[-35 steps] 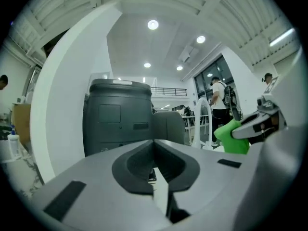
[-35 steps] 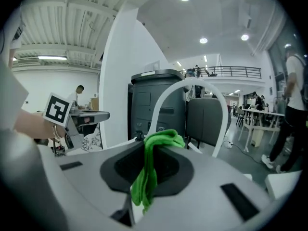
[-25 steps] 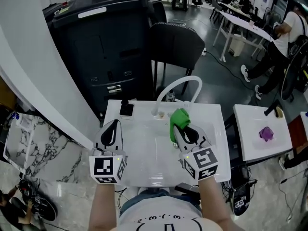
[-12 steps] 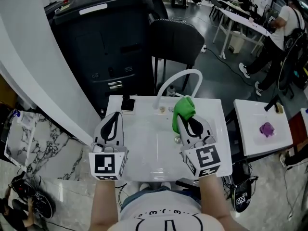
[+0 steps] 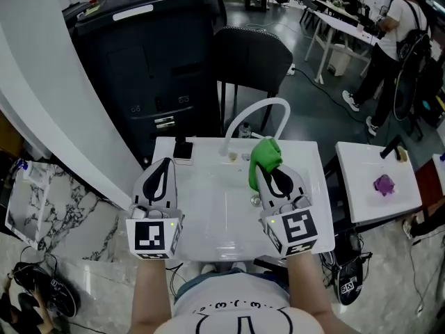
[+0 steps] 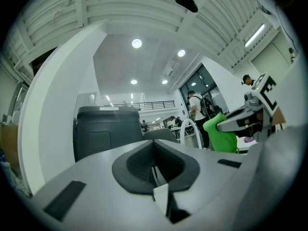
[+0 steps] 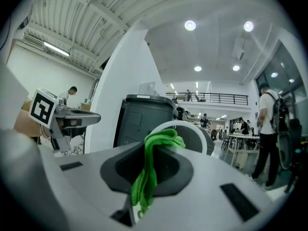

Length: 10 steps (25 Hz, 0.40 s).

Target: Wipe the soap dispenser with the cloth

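Note:
A small black-topped soap dispenser stands at the far left corner of the white sink top. My left gripper hovers just in front of it, shut, with nothing between its jaws. My right gripper is shut on a green cloth, whose bunched end sticks out past the fingertips near the arched white faucet. In the right gripper view the cloth hangs pinched between the jaws of that gripper. The left gripper view shows the cloth off to its right.
A black cabinet and a black chair stand behind the sink. Small fittings sit by the faucet base. A white side table with a purple item is at the right. People stand at the far right.
Both grippers have risen a little and edged toward the faucet end, the cloth still in the right one. Almost all of that happened before the last half second.

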{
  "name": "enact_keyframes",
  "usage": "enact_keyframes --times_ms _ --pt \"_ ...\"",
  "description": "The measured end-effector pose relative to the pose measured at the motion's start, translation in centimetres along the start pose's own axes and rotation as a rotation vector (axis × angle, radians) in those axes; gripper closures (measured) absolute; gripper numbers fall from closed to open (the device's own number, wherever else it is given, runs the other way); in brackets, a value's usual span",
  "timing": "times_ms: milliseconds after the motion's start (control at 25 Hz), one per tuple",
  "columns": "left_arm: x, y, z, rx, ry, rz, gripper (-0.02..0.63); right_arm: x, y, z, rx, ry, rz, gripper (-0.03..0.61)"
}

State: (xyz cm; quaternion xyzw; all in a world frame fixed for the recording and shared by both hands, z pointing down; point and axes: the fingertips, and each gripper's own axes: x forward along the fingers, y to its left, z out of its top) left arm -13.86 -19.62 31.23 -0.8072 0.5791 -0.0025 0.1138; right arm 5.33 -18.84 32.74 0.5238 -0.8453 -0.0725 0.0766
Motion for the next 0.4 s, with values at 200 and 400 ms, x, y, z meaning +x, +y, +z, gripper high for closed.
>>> enact_keyframes --times_ms 200,400 --pt "-0.04 0.10 0.50 0.004 -0.012 0.001 0.600 -0.11 -0.15 0.10 0.002 -0.001 -0.008 0.534" --pt "-0.22 0.39 0.92 0.006 -0.021 0.009 0.600 -0.27 -0.17 0.29 0.002 -0.004 -0.016 0.534"
